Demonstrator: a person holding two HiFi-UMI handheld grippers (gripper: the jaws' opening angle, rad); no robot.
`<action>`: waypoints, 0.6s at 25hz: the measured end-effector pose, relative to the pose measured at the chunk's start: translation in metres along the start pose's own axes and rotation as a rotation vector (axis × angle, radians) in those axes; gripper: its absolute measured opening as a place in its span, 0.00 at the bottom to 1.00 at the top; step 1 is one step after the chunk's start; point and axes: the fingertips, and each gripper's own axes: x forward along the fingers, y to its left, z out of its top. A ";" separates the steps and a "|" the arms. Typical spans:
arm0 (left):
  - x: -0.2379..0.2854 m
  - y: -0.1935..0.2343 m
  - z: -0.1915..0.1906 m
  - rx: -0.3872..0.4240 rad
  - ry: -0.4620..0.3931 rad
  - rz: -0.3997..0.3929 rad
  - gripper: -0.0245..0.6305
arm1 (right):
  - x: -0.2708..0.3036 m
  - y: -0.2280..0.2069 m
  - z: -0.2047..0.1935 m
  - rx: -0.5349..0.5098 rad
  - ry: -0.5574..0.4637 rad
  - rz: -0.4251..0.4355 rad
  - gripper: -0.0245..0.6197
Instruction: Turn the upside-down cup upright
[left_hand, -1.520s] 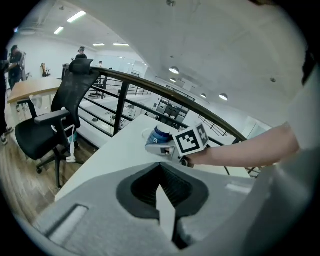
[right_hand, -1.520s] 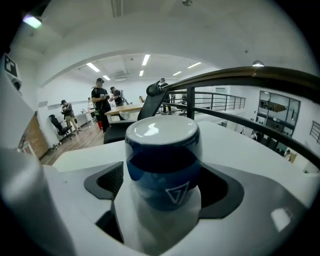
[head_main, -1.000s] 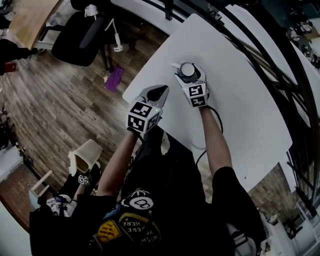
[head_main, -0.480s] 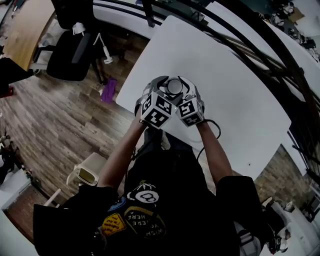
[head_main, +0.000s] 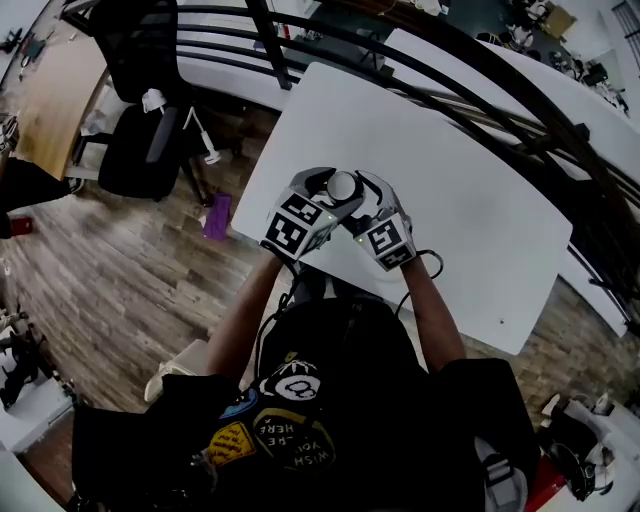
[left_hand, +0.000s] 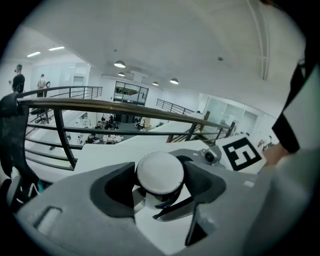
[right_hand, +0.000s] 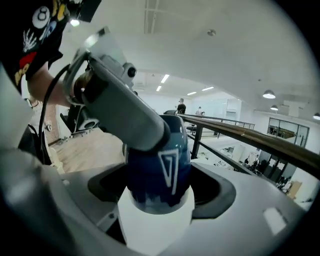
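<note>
The cup (head_main: 341, 185) is held in the air over the near edge of the white table (head_main: 470, 200), its white round base toward me. In the right gripper view the cup (right_hand: 159, 165) shows dark blue with a white triangle and a white band. My right gripper (right_hand: 160, 192) is shut on its sides. My left gripper (left_hand: 160, 182) has come in from the left. The cup's base (left_hand: 160, 172) sits between its wide jaws, which stand apart from it. One left finger (right_hand: 125, 115) lies over the cup. In the head view the left gripper (head_main: 322, 192) and right gripper (head_main: 360, 198) meet at the cup.
A black railing (head_main: 480, 95) runs behind the table. A black office chair (head_main: 140, 150) and a purple object (head_main: 217, 215) are on the wooden floor to the left. A black cable (head_main: 425, 262) hangs from the right gripper.
The right gripper has lifted the cup off the table and drawn it toward me. The left gripper has swung in from the table's edge and now brackets the cup's base.
</note>
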 end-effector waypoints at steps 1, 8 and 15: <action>-0.004 0.000 0.005 -0.042 -0.025 -0.018 0.52 | -0.005 -0.001 0.005 0.036 -0.049 0.004 0.64; -0.030 -0.004 0.030 -0.144 -0.134 -0.037 0.52 | -0.035 -0.008 0.015 0.462 -0.280 0.009 0.67; -0.052 0.003 0.047 -0.284 -0.251 -0.117 0.52 | -0.062 0.013 0.059 0.712 -0.521 0.336 0.21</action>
